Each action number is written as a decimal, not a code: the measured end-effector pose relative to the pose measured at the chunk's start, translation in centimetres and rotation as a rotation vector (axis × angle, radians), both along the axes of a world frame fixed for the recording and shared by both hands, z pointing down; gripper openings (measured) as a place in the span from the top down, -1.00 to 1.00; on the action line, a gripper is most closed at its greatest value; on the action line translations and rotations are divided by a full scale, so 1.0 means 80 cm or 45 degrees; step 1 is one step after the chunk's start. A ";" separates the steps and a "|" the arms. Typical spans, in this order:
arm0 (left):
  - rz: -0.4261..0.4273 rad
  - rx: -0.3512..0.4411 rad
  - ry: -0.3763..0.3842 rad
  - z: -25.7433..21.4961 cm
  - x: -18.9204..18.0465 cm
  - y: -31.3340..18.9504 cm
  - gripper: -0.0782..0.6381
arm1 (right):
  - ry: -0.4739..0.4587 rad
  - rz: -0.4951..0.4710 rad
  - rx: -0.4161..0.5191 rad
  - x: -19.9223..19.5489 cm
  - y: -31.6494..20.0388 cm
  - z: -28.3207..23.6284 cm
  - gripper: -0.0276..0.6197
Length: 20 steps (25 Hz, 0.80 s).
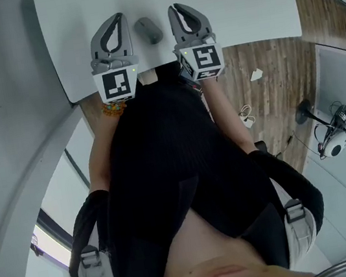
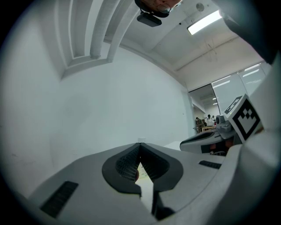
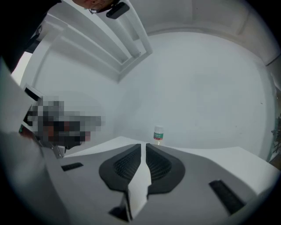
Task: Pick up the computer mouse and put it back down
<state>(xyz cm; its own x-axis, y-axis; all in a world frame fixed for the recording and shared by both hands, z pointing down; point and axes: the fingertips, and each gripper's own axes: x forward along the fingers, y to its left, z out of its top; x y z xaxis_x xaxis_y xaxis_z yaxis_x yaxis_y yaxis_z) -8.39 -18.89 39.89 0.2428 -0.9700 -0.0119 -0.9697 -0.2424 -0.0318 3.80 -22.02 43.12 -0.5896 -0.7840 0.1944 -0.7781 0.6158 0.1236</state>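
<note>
The grey computer mouse lies on the white table, near its front edge. My two grippers flank it, both pointing away from me. The left gripper is just left of the mouse and the right gripper just right of it, neither touching it. In the left gripper view the left gripper has its jaws meeting at the tips with nothing between them. The right gripper also stands shut and empty. Neither gripper view shows the mouse. The right gripper's marker cube appears at the right of the left gripper view.
A small white bottle with a green label stands at the far side of the table, against a white wall. The table's front edge runs just under my hands. To the right is wood floor with small objects and a stand.
</note>
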 end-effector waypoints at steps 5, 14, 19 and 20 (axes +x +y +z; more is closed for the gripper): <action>-0.004 -0.003 0.001 0.002 -0.003 -0.003 0.77 | 0.040 -0.013 -0.112 -0.003 -0.005 0.030 0.80; 0.009 -0.006 -0.010 0.005 -0.008 -0.008 0.77 | 0.155 -0.074 -0.342 -0.029 -0.001 0.092 0.29; 0.002 -0.028 0.005 0.013 -0.014 -0.008 0.77 | 0.232 -0.105 -0.516 -0.038 0.009 0.132 0.18; 0.004 -0.028 0.001 0.014 -0.015 -0.007 0.77 | 0.255 -0.112 -0.537 -0.039 0.011 0.139 0.17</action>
<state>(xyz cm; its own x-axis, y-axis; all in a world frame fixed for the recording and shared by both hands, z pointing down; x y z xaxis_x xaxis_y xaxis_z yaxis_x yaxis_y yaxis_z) -9.57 -19.49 41.04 0.2460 -0.9692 0.0090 -0.9689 -0.2462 -0.0260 0.66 -21.11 54.22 -0.5686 -0.5608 0.6019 -0.7071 0.7070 -0.0093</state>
